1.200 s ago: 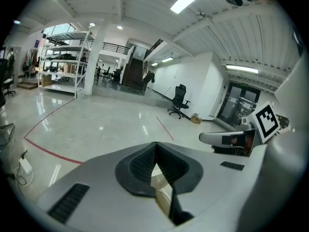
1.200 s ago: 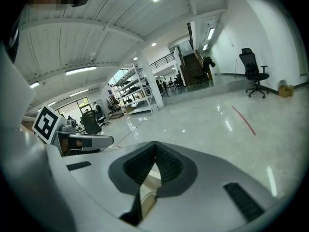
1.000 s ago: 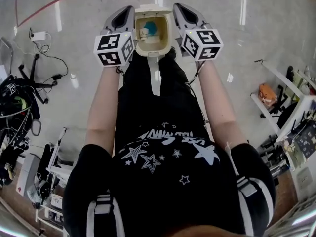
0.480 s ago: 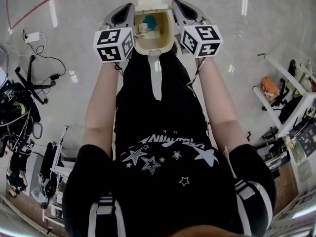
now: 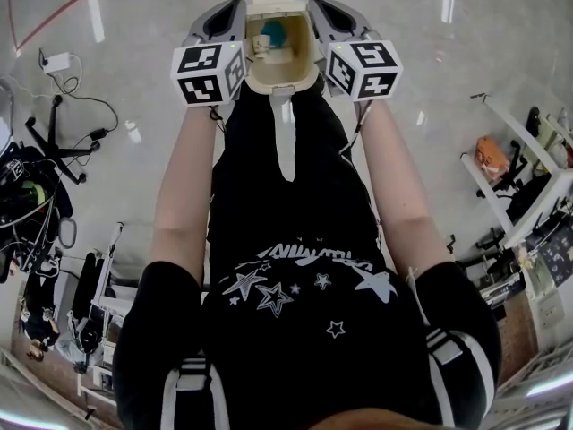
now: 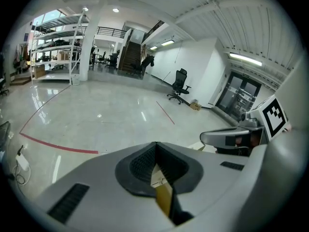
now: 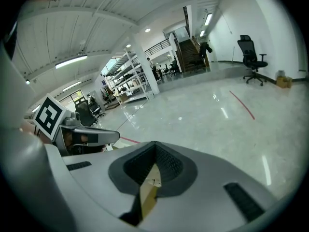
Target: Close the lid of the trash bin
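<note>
At the upper centre of the head view, the left gripper (image 5: 224, 18) and right gripper (image 5: 324, 14) flank the bin (image 5: 279, 82), each with its jaws pressed together on nothing. Rubbish (image 5: 272, 34) shows inside. Beyond it the lid (image 5: 271, 4) stands open, so the closing seems wholly left to do.

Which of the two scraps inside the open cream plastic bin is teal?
The right-hand scrap in the cream bin is teal; the other scrap, just left of it, is whitish.

Left tool (image 5: 233, 9), right tool (image 5: 320, 5) nearer bin (image 5: 280, 84)
</note>
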Motion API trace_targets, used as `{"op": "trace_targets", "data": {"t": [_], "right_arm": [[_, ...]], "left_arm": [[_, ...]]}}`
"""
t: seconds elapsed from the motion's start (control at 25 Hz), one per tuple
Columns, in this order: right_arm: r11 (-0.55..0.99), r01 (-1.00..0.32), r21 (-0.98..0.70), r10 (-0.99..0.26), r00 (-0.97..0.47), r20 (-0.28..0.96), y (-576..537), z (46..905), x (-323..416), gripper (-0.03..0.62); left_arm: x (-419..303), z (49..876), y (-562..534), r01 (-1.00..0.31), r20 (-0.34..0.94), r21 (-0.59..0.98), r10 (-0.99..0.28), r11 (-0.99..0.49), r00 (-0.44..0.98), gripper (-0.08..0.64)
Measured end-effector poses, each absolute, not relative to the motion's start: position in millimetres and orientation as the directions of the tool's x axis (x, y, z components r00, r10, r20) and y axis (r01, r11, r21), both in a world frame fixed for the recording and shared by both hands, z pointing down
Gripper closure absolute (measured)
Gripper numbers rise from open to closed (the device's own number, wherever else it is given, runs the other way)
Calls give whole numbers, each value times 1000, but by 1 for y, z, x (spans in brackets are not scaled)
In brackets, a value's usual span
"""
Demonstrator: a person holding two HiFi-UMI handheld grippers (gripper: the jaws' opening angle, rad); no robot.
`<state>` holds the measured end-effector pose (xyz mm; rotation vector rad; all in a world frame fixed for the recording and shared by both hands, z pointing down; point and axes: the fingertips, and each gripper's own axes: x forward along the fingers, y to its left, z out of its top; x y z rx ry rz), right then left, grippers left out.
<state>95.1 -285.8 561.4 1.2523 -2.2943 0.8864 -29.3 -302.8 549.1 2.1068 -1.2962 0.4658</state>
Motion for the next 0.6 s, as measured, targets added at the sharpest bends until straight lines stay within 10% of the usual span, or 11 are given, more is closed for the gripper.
{"op": "trace_targets", "data": {"t": [0.6], "right_arm": [[425, -814, -395, -569, -580, 583, -242, 565, 99, 587]], "left_arm": [[-24, 551, -258, -903, 607, 307, -669, -301, 429, 549]]}}
